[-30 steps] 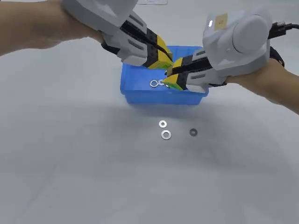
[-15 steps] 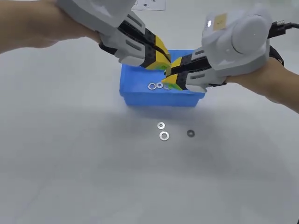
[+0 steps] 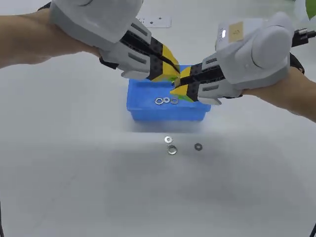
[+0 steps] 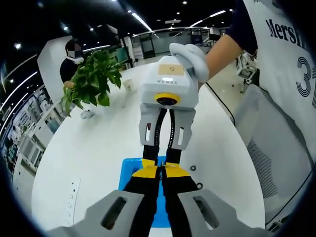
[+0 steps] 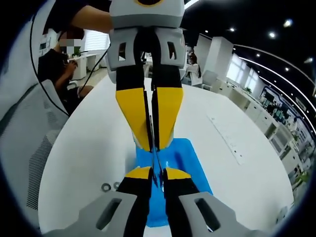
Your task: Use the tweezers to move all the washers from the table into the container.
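Left hand-held gripper (image 3: 172, 75): jaws pressed together on the tweezers (image 5: 152, 133), over the container.
Right hand-held gripper (image 3: 177, 90): jaws nearly closed around the tweezers' lower end, tip to tip with the left one.
Container (image 3: 148, 113): blue, on the tabletop (image 3: 74, 168); three washers (image 3: 166, 100) lie inside.
Loose washers (image 3: 172, 150): three on the tabletop, near the container's front wall.

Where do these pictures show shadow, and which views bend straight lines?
Head view: a soft shadow lies on the table in front of the blue container; the loose washers look sharp. Left gripper view and right gripper view: fisheye distortion curves the room behind.
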Available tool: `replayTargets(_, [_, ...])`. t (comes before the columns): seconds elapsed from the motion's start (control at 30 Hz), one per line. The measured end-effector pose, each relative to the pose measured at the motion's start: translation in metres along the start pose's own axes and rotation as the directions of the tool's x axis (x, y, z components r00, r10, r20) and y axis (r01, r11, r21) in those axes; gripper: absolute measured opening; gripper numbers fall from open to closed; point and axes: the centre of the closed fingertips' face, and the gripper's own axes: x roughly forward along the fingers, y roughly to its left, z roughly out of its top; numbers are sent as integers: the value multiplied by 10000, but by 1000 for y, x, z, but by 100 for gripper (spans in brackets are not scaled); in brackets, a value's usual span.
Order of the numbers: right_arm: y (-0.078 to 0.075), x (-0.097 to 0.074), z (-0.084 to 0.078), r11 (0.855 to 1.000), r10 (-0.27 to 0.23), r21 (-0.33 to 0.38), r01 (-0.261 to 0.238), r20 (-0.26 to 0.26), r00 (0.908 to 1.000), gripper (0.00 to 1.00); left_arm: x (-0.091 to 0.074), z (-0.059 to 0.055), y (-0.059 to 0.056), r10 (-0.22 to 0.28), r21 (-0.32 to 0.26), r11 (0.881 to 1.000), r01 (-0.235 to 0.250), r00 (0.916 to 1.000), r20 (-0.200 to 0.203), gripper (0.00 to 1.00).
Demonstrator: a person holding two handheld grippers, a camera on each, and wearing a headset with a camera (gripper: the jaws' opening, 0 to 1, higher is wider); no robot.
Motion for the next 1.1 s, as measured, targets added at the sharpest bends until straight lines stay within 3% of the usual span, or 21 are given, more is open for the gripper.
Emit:
replayTargets(0.23, [20,-9,6,9996,13,-299,-13,-11,10000,10,-5,9,-18,86,-15,10000,-86,9995,292,6])
replayTargets(0.57, [46,-9,7,9997,159,-184,-159,10,9999,10,-4,12,-50,-36,14,10000,36,9998,171,6])
replayTargets(0.77, [60,-5,3,9998,122,-178,-121,11,9999,11,-5,6,-63,112,-320,9994,-105,9997,216,6])
replayTargets(1.1, [79,4,-9,9986,465,244,-463,-50,9989,11,2,-7,-81,-171,-795,9967,181,9998,139,6])
